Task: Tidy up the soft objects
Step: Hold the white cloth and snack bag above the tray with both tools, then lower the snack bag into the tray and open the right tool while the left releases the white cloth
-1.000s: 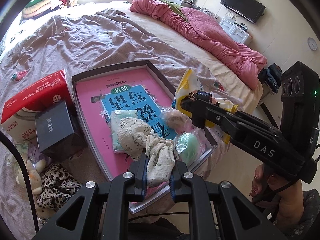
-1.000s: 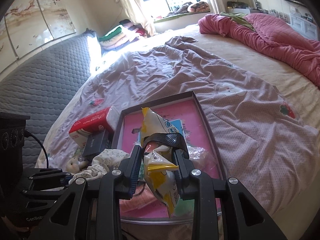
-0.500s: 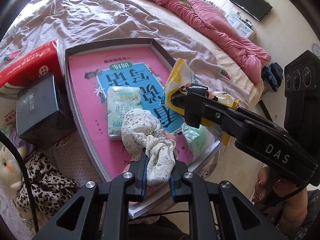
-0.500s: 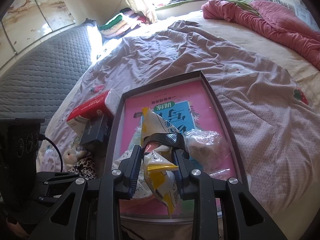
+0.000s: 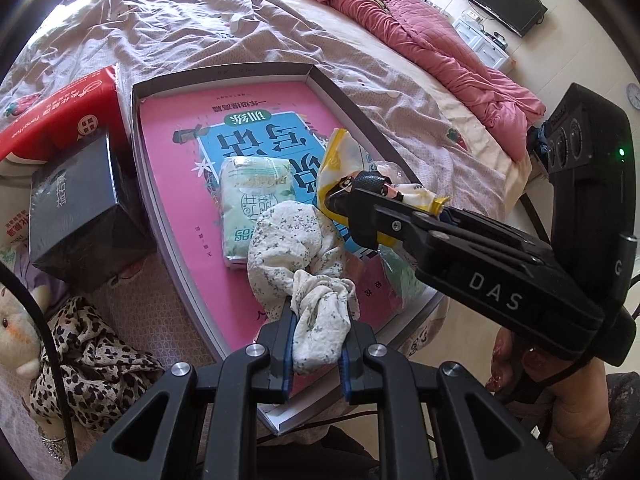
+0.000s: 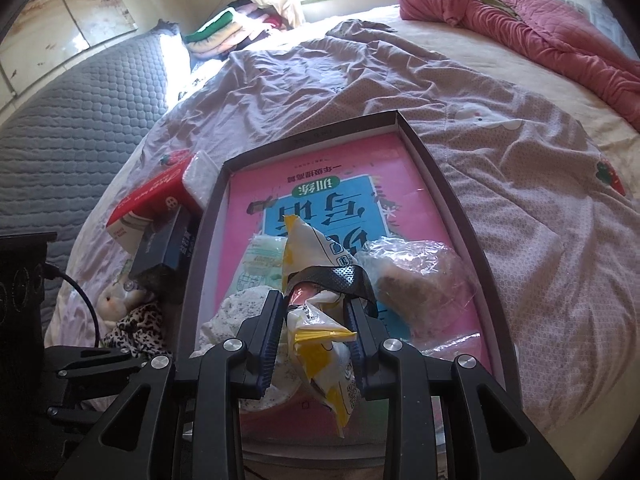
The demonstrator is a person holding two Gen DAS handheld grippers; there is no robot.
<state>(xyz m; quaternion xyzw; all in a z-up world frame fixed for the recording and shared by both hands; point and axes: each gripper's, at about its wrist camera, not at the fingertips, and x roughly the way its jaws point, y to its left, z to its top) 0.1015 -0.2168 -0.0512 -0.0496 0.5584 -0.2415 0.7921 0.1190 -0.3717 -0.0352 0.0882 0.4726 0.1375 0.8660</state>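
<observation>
My left gripper [image 5: 318, 344] is shut on a white floral cloth [image 5: 292, 240] and holds it over the near end of a shallow dark tray [image 5: 224, 74] lined with a pink book. My right gripper [image 6: 316, 340] is shut on a yellow-and-white snack bag [image 6: 320, 340], just above the tray [image 6: 444, 184]. The right gripper also shows in the left wrist view [image 5: 360, 200], beside the cloth. A pale green tissue pack [image 5: 252, 200] and a clear bag with a brownish lump [image 6: 420, 276] lie in the tray.
A red tissue box [image 5: 68, 108], a black box [image 5: 80, 216], a leopard-print cloth [image 5: 92, 364] and a white plush toy [image 5: 16, 332] lie left of the tray on the bed. A pink quilt [image 5: 420, 40] is bunched at the far right. The floor lies past the tray's near edge.
Both grippers have moved forward and lower over the tray, each holding its item. The floral cloth now hangs over the tissue pack's near end.
</observation>
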